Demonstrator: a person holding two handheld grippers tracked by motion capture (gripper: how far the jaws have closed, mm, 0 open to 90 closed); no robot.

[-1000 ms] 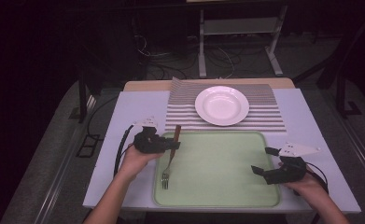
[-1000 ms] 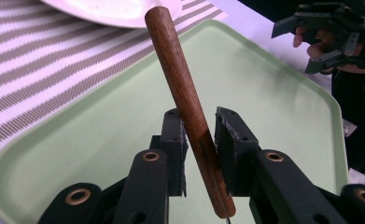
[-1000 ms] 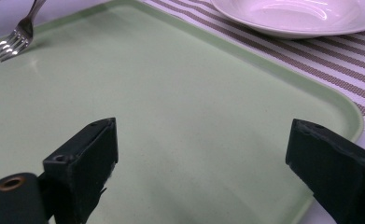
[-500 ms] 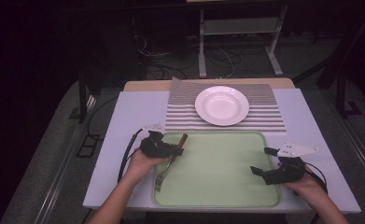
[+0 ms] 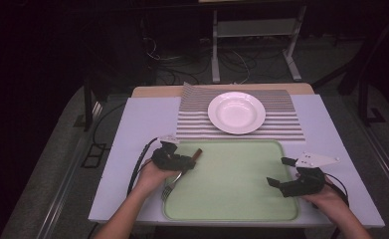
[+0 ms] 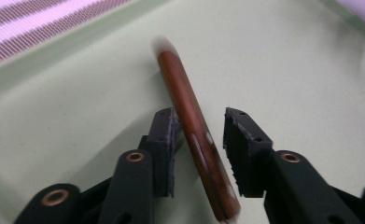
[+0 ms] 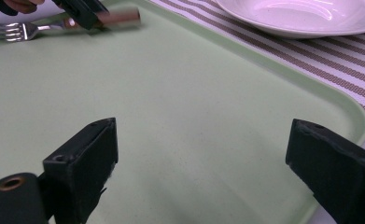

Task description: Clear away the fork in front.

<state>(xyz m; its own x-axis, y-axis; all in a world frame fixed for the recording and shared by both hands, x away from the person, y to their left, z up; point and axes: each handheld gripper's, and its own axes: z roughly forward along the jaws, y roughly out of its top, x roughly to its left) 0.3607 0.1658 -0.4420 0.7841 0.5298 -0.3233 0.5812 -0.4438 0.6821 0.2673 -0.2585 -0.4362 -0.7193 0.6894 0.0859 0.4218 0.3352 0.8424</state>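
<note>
- A pale green tray lies on the near part of the white worktop, with its far rim just beside a striped placemat.
- A white plate sits on the placemat beyond the tray, and its bowl looks bare; the right gripper view has its near rim at the top edge.
- A fork with a reddish-brown wooden handle is at the tray's left side. In the high view its metal tines point toward the person near the tray's left rim, and the handle end points away toward the placemat.
- The left hand-held gripper is at the tray's left edge, held in the person's left hand. In the left gripper view the fork handle runs between its two jaws: one pad touches the handle, while a narrow gap shows on the other side, so the jaws are nearly together around it but not squeezed on both sides. Whether the handle rests on the tray or is raised cannot be told.
- The right hand-held gripper is over the tray's right side, held in the right hand. Its jaws stand wide apart, with only bare tray surface between them, and they grasp nothing.
</note>
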